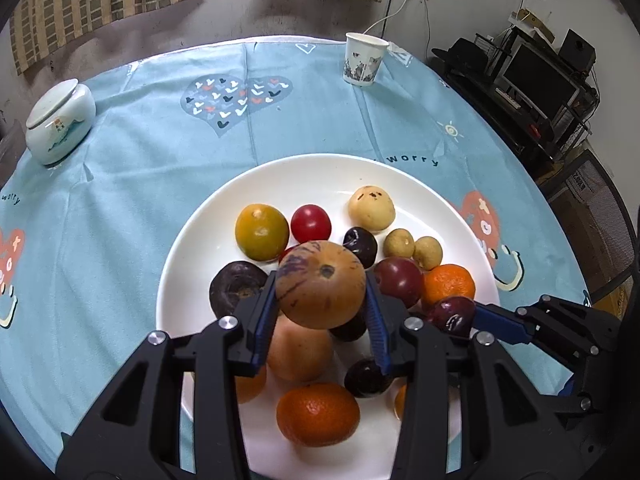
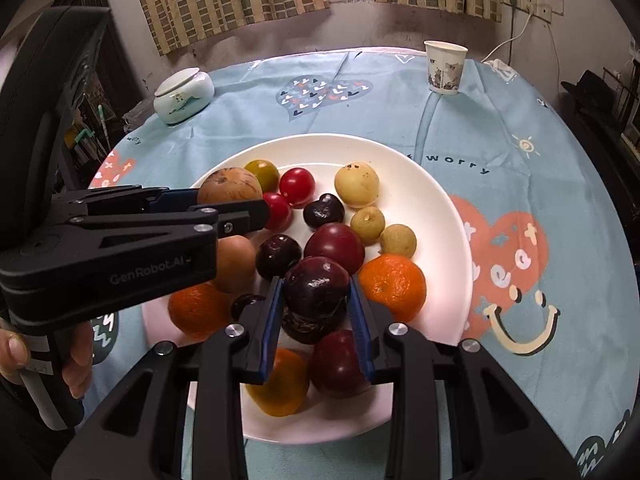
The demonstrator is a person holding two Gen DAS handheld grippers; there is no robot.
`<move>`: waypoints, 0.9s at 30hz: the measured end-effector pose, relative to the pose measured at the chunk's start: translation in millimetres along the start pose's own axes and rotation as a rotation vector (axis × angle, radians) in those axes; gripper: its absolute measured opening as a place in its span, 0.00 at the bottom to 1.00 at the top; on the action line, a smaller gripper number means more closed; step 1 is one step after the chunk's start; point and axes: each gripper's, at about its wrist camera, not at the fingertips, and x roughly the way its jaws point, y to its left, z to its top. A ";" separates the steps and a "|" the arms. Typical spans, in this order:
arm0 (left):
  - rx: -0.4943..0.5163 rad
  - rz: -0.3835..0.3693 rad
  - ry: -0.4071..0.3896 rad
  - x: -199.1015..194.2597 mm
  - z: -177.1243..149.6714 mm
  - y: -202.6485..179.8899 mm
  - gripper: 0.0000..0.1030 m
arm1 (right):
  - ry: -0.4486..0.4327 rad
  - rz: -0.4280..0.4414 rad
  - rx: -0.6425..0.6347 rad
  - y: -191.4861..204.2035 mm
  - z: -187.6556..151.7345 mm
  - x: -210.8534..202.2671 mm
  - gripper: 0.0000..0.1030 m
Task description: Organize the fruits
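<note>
Left wrist view: left gripper (image 1: 322, 312) clamps a brown fruit (image 1: 320, 284) above the white plate (image 1: 192, 264) of fruit — right gripper (image 1: 474, 316) alongside. Right wrist view: right gripper (image 2: 316, 312) pinches a dark plum (image 2: 316, 286) over the plate's near side.

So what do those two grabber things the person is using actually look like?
Both are matte black plastic frames with triangular cut-outs and round silver screw heads. Each left gripper and right gripper finger is lined with a blue pad. The left one's side carries faint grey "GenRobot.AI" lettering. No cables show.
</note>
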 end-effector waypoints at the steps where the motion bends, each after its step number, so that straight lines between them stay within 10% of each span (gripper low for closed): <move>1: -0.001 0.001 0.007 3.2 -0.1 0.8 0.40 | -0.001 -0.001 0.002 -1.0 -0.1 1.2 0.32; 4: 0.002 0.002 0.021 8.4 -0.4 0.1 0.40 | 0.005 0.006 0.016 -3.1 0.5 3.6 0.32; 7: 0.005 0.012 0.000 5.7 0.2 -0.5 0.48 | -0.013 -0.001 0.023 -4.7 1.1 1.7 0.59; 13: -0.011 0.026 -0.040 -9.2 1.6 0.1 0.58 | -0.024 -0.027 -0.003 -2.6 0.0 -1.4 0.62; 18: -0.023 0.108 -0.119 -38.6 -6.7 -3.3 0.96 | -0.027 -0.064 -0.042 5.2 -1.3 -5.8 0.83; 27: -0.057 0.153 -0.183 -87.5 -41.4 -6.0 0.97 | -0.042 -0.183 -0.081 12.9 -8.1 -20.4 0.99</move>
